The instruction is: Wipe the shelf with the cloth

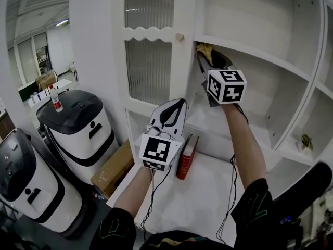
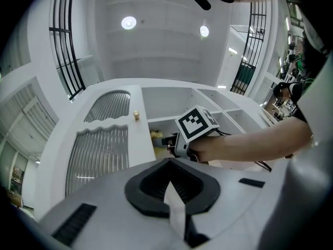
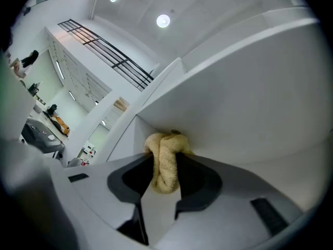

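Note:
A yellow cloth (image 1: 204,49) is bunched in my right gripper (image 1: 207,57), which is shut on it. It is held in the left corner of an open cabinet compartment, just under a white shelf board (image 1: 250,52). In the right gripper view the cloth (image 3: 165,160) sits between the black jaws of the right gripper (image 3: 165,177), touching the white surface (image 3: 244,98) ahead. My left gripper (image 1: 178,104) hangs lower and to the left, pointing up, shut and holding nothing. The left gripper view shows the left gripper (image 2: 169,190), with the cloth (image 2: 156,136) and the right gripper's marker cube (image 2: 196,123) beyond it.
A ribbed-glass cabinet door (image 1: 148,66) with a small knob (image 1: 179,37) stands left of the compartment. A red book (image 1: 186,156) stands on the lower white ledge (image 1: 208,191). White-and-black machines (image 1: 78,124) and a cardboard box (image 1: 112,168) sit at floor left. A small object (image 1: 306,140) lies on a right shelf.

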### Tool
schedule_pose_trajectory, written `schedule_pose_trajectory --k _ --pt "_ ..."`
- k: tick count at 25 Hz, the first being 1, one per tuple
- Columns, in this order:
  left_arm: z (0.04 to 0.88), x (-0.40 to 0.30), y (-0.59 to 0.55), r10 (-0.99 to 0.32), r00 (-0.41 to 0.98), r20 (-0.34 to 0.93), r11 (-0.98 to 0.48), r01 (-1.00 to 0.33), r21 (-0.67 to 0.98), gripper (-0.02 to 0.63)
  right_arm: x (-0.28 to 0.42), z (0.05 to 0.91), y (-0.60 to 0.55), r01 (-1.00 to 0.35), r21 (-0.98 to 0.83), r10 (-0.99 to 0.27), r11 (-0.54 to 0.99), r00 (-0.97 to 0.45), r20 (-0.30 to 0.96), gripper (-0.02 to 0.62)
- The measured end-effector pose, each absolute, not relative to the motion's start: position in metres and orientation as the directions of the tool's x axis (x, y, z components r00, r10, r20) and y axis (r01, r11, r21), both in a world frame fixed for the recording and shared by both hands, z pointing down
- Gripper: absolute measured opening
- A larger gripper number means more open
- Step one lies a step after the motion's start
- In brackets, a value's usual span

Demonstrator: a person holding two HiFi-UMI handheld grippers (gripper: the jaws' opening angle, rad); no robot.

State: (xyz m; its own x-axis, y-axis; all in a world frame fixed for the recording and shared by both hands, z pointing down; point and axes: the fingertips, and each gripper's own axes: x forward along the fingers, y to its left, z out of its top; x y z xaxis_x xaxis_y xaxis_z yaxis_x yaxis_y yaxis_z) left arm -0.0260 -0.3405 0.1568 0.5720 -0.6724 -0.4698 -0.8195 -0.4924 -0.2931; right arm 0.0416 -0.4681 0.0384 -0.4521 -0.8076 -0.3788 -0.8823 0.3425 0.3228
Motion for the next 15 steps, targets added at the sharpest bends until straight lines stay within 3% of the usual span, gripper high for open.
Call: schedule_pose_trajectory --k 15 --pt "0.163 -0.011 -0.34 -0.672 0.583 -0.458 -0.511 -0.812 -0.283 -0.002 0.02 0.037 -0.415 -0.82 0.407 -0.712 0.403 -0.56 -0.423 0.13"
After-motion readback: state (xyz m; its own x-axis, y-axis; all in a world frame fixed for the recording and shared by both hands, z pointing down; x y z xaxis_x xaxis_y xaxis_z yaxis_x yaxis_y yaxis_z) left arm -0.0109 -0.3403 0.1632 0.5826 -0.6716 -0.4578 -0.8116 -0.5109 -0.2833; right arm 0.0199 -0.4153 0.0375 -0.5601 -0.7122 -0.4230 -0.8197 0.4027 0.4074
